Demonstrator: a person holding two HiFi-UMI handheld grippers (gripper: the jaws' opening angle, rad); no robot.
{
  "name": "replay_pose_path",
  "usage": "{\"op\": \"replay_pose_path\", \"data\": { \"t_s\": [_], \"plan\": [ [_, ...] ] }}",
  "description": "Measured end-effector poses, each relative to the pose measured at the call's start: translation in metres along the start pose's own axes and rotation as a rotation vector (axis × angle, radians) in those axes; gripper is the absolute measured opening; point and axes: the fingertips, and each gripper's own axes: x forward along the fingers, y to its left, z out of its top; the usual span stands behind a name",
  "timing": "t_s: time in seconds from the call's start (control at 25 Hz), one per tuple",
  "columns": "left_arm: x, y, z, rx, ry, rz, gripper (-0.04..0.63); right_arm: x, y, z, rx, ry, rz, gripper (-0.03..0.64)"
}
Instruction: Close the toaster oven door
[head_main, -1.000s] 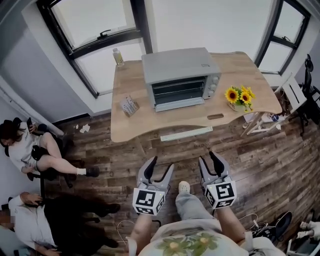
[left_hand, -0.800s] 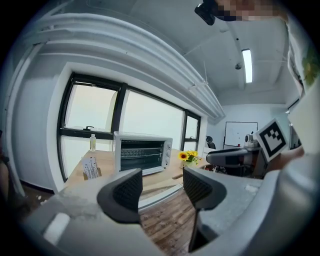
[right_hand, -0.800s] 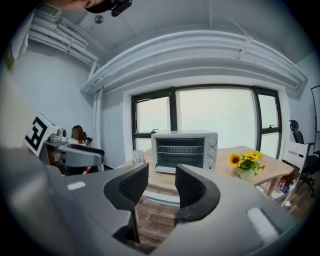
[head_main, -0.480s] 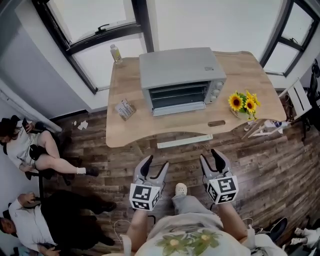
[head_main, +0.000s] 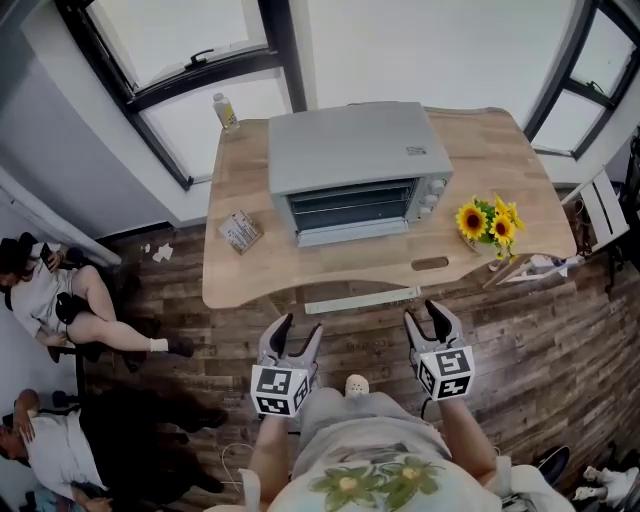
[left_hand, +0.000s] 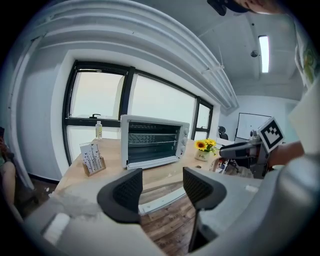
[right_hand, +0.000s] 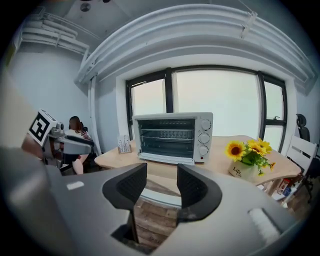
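Observation:
A grey toaster oven (head_main: 355, 165) stands on the wooden table (head_main: 240, 275), its door (head_main: 352, 236) folded down flat in front and the racks showing. Both grippers hang over the floor, short of the table's near edge. My left gripper (head_main: 297, 334) is open and empty; the left gripper view has the oven (left_hand: 152, 142) straight beyond its jaws (left_hand: 161, 186). My right gripper (head_main: 428, 320) is opening, with nothing between its jaws. The right gripper view frames the oven (right_hand: 175, 137) above its jaws (right_hand: 161, 181).
A sunflower pot (head_main: 487, 222) stands right of the oven, a card holder (head_main: 238, 230) left of it, a bottle (head_main: 225, 110) at the back left corner. A white strip (head_main: 362, 299) hangs below the table's front edge. People sit at the left (head_main: 60, 300).
The view has drawn closer to the table, so the oven looks larger and nearer. Both grippers stay over the floor, apart from the table. The oven door has not moved.

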Motion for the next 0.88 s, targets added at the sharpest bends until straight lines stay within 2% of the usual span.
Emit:
{"op": "replay_pose_path", "data": {
  "t_s": [0.44, 0.76, 0.88],
  "plan": [
    [0.021, 0.013, -0.046, -0.053, 0.115, 0.017, 0.25, 0.024, -0.024, -0.043, 0.037, 0.112, -0.013, 0.184],
    [0.047, 0.029, -0.075, -0.091, 0.196, 0.028, 0.25, 0.048, -0.049, -0.075, 0.136, 0.2, -0.036, 0.184],
    [0.058, 0.036, -0.085, -0.141, 0.217, 0.03, 0.25, 0.061, -0.06, -0.086, 0.192, 0.224, -0.04, 0.184]
  ]
}}
